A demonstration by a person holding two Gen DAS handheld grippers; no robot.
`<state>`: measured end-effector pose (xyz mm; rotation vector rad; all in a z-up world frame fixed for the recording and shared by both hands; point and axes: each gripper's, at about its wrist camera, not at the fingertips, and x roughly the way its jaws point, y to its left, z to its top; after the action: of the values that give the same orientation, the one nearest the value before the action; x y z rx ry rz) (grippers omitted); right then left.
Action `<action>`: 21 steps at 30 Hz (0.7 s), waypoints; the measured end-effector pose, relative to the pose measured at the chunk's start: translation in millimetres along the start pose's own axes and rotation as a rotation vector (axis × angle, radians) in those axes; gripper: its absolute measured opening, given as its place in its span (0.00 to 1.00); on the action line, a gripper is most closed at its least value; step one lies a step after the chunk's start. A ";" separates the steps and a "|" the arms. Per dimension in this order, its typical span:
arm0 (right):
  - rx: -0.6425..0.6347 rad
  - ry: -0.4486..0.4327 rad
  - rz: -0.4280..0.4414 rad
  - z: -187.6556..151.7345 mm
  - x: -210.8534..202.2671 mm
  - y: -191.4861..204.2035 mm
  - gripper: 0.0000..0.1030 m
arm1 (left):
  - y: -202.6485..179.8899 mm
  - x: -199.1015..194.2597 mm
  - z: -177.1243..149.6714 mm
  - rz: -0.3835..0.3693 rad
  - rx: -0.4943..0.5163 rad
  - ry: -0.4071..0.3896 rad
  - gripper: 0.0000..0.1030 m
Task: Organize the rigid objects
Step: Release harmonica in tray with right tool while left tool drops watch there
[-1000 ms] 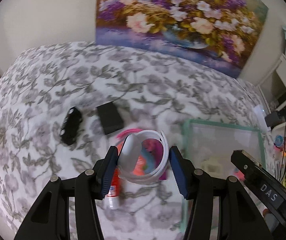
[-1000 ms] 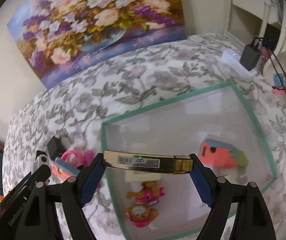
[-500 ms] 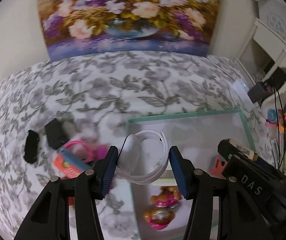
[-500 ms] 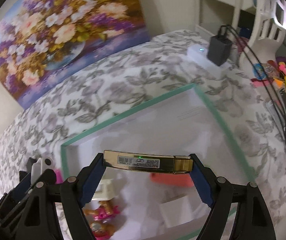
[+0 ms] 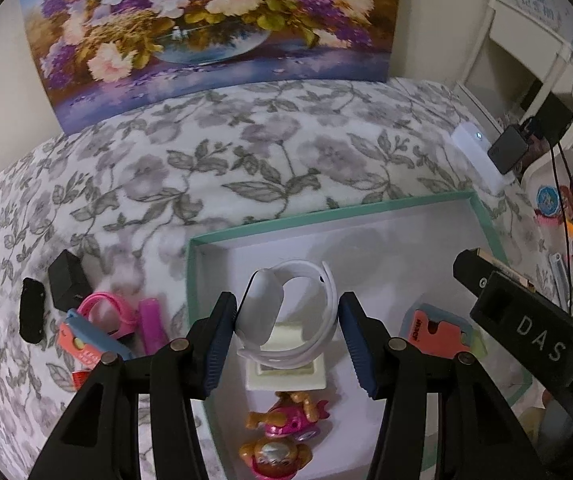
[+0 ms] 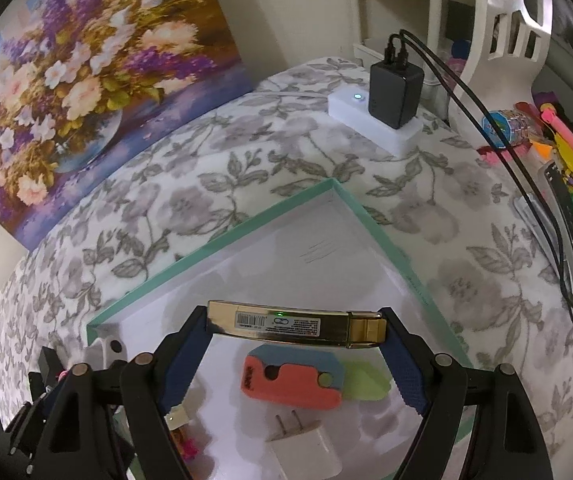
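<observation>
Both grippers hang over the green-edged box on the flowery bed cover, and each one carries something. The left gripper has its blue pads partly closed on a white watch, squeezing the watch face on one side and the looped band on the other. The right gripper is spread wide, and a long gold bar with a barcode sticker sits end to end between its pads, held level. So the step in hand looks like the drop-off: both things are above the box floor but not set down yet. Inside the box already lie a small white box, two little toy figures, an orange and blue toy and a white plug. Outside it, to the left, wait a pink band, a pink tube, a black block and a black oval thing. Next, each gripper probably needs to go lower over a bare patch of the box floor and then open up. The watch hangs right above the small white box, so it may land on top of that unless the left gripper shifts a bit. The gold bar hangs above the orange toy, and the far corner of the box looks free for it. After that, the things still on the cover seem left to pick up.
</observation>
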<state>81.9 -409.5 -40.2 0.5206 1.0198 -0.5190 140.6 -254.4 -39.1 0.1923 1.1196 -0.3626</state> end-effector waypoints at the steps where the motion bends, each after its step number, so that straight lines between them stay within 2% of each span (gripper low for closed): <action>1: 0.002 0.003 -0.001 0.2 1.8 -1.5 0.82 | -2.3 2.3 0.0 0.001 0.005 0.004 0.53; 21: 0.005 0.046 -0.007 1.3 21.7 -9.8 0.82 | -35.1 16.2 3.8 0.037 0.104 -0.011 0.54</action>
<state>86.0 -421.3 -60.5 0.5360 1.0648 -0.5182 136.8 -291.2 -51.1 0.3025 1.0859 -0.3889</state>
